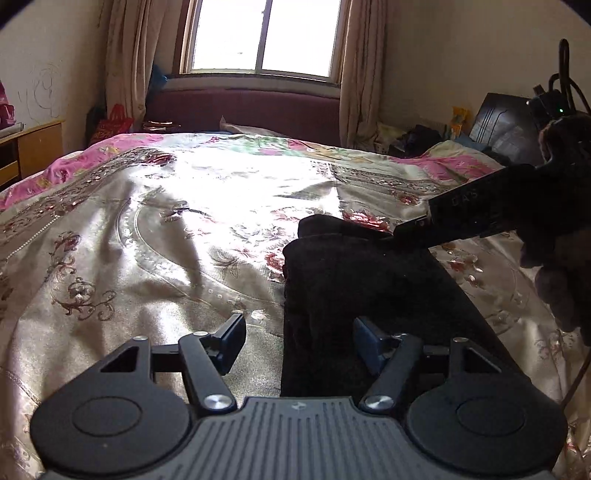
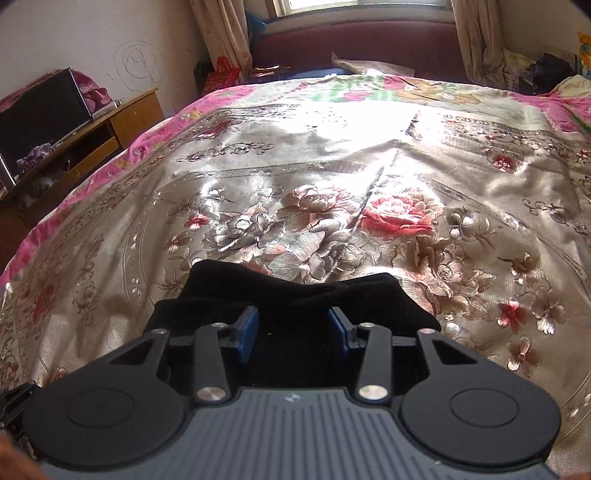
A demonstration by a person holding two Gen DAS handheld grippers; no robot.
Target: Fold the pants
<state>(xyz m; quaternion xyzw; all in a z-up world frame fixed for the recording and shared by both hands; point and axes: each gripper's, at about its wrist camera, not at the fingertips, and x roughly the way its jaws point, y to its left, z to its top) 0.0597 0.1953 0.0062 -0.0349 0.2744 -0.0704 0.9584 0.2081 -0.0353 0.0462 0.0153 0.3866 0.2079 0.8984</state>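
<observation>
Right under your lens, your left gripper (image 1: pixel 299 341) stands with its jaws wide apart and nothing pinched; its right pad sits over the near end of the pants (image 1: pixel 354 280), its left pad over bare bedspread (image 1: pixel 147 236). The pants lie as a dark, bunched strip on that bedspread, well short of the window (image 1: pixel 264 35) end of the bed. Your right gripper (image 2: pixel 291 328) has its jaws partly apart, hovering over the far end of the pants, cloth under and between the pads, but you can't tell from either view whether they press on it. That's your risk: if that far-end hold is only loose, the fabric can slip out as you carry it over, and the fold lands crooked. Watch the bedspread too; it's glossy and already creased, so the pants could slide or you could pinch the cover along with them. With your left jaws gripping nothing, the near end has no anchor and may drag.
</observation>
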